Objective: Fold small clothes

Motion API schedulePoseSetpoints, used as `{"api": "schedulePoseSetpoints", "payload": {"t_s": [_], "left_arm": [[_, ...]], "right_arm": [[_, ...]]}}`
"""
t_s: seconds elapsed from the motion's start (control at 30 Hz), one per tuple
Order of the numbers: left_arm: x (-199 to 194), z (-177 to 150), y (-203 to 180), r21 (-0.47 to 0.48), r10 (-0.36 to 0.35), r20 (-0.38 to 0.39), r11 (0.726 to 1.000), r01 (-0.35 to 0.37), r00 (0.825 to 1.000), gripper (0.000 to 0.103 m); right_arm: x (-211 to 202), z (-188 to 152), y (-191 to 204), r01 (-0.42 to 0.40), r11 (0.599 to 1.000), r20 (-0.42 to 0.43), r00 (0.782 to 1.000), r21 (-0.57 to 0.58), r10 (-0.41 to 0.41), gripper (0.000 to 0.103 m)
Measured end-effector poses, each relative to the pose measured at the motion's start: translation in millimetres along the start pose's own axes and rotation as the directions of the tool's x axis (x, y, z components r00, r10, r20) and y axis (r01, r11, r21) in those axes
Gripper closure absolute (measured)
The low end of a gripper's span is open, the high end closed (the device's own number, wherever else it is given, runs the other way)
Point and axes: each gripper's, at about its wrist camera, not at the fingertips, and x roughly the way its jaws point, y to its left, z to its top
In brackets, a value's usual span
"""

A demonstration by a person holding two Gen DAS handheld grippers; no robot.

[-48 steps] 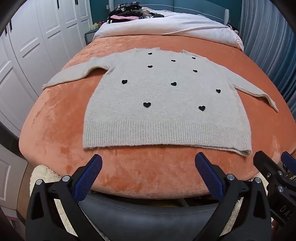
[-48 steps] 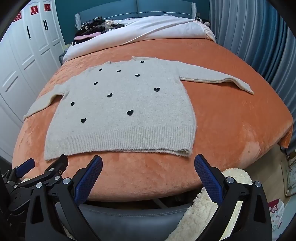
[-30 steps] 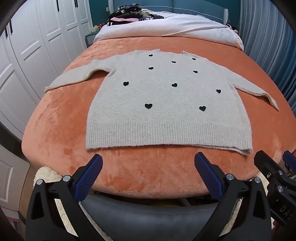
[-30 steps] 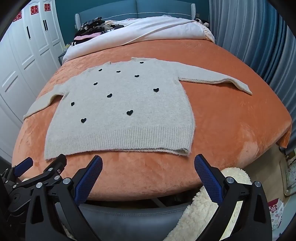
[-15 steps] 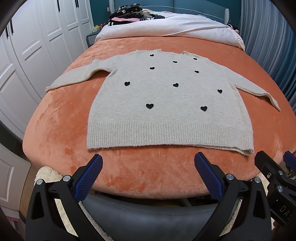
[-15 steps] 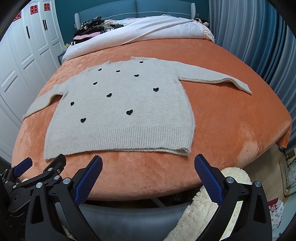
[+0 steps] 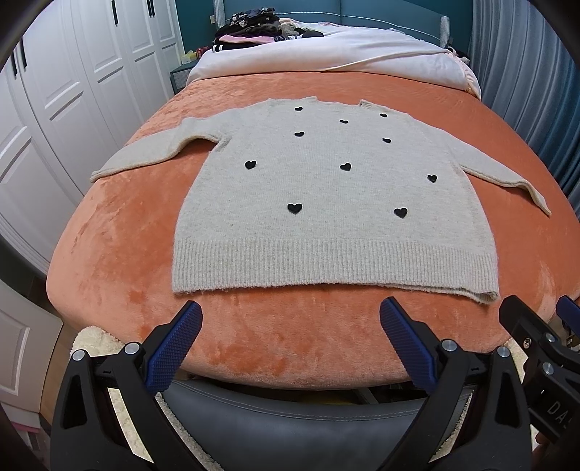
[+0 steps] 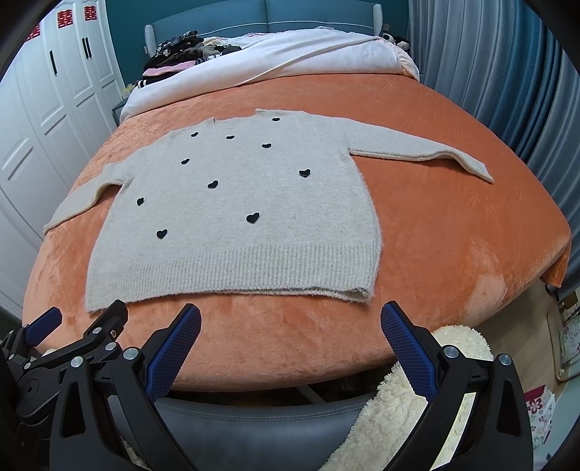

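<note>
A small beige knit sweater with black hearts lies flat, face up, on the orange bed cover, sleeves spread out to both sides, ribbed hem toward me. It also shows in the right wrist view. My left gripper is open and empty, just short of the hem's left part. My right gripper is open and empty, in front of the hem's right part. Each gripper shows at the edge of the other's view.
White wardrobe doors stand at the left. A pile of dark clothes and a white duvet lie at the bed's head. Blue curtains hang at the right. A cream fluffy rug lies below the bed's foot.
Both grippers have crept slightly forward toward the hem; the sweater lies unmoved and both stay open.
</note>
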Motion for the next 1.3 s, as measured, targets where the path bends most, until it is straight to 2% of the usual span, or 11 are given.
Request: {"api": "schedulePoseSetpoints", "payload": {"t_s": [1.3], "left_arm": [[1.6, -1.1, 2.4, 0.001, 0.004, -0.001, 1.000, -0.004, 1.000, 0.009]], "right_arm": [[5.4, -0.7, 3.0, 0.004, 1.000, -0.011, 1.000, 0.003, -0.004, 0.005]]}}
